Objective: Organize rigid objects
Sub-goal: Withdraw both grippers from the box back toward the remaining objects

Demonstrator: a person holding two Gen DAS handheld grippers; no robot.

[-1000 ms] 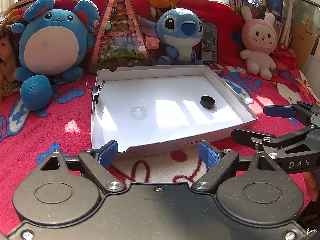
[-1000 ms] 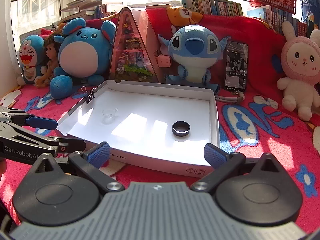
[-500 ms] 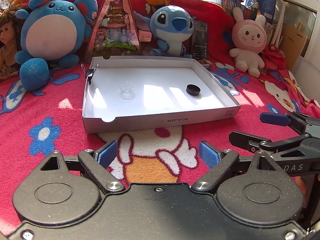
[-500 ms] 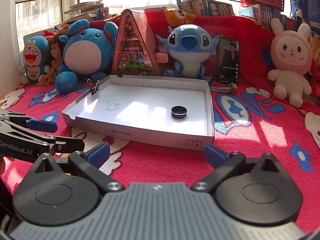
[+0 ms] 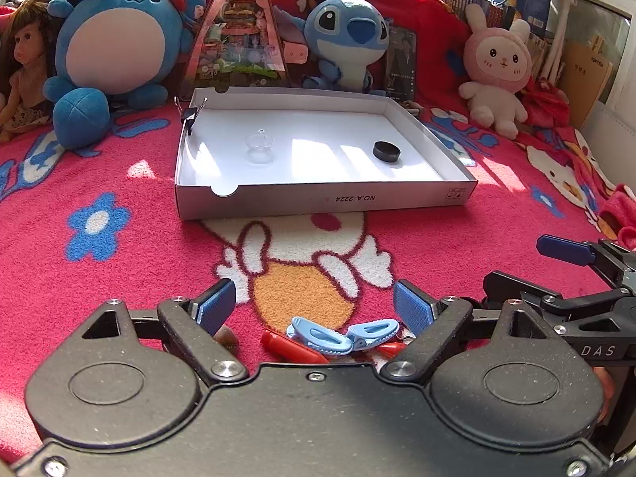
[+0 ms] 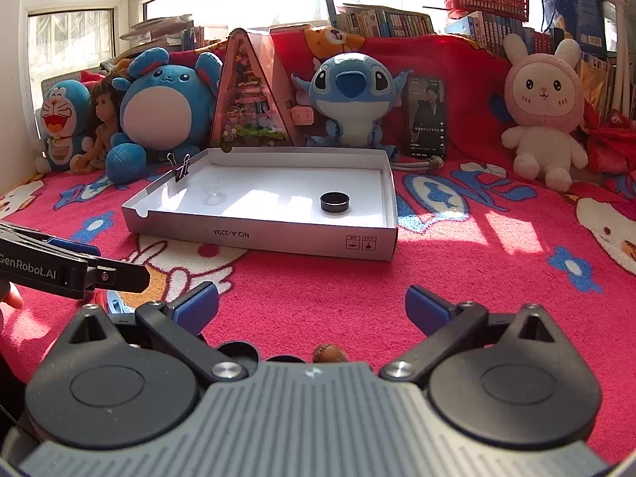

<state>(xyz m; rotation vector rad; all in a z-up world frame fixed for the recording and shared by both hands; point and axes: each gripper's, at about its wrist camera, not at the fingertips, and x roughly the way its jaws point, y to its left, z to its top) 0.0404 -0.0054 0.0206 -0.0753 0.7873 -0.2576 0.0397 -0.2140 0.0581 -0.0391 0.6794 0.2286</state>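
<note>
surface: red fleece blanket (image 5: 119, 270) with cartoon prints, sun patches across it
tray: white shallow cardboard box (image 5: 318, 198) lying flat on the blanket, open top, well ahead of both grippers; same box in right view (image 6: 258, 234)
in the box: clear glass lid or tiny dish (image 5: 259, 145) left of centre, black round cap (image 5: 386, 151) toward the right side, the two well apart; black binder clip (image 5: 190, 114) clamped on the far-left wall
loose items: light blue plastic clips (image 5: 342, 336) and a red pen-like piece (image 5: 292, 348) on the blanket just in front of the left gripper, partly hidden by its body; small brown nut-like object (image 5: 227, 336) by the left finger, exact kind unclear
right view items: brown ridged nut-like object (image 6: 330, 353) at the gripper body edge, outside the box
left gripper (image 5: 315, 306): jaws wide and closing slightly, nothing pinched, blue clips lie below and between the fingers, contact not seen
right gripper (image 6: 312, 306): fingers spread wide, nothing between them, only blanket
backdrop: blue round plush (image 5: 115, 47), Stitch plush (image 5: 346, 39), pink bunny plush (image 5: 497, 71), triangular diorama house (image 5: 238, 28), phone (image 6: 427, 117) propped upright against the red backrest, doll (image 5: 24, 75) at far left
</note>
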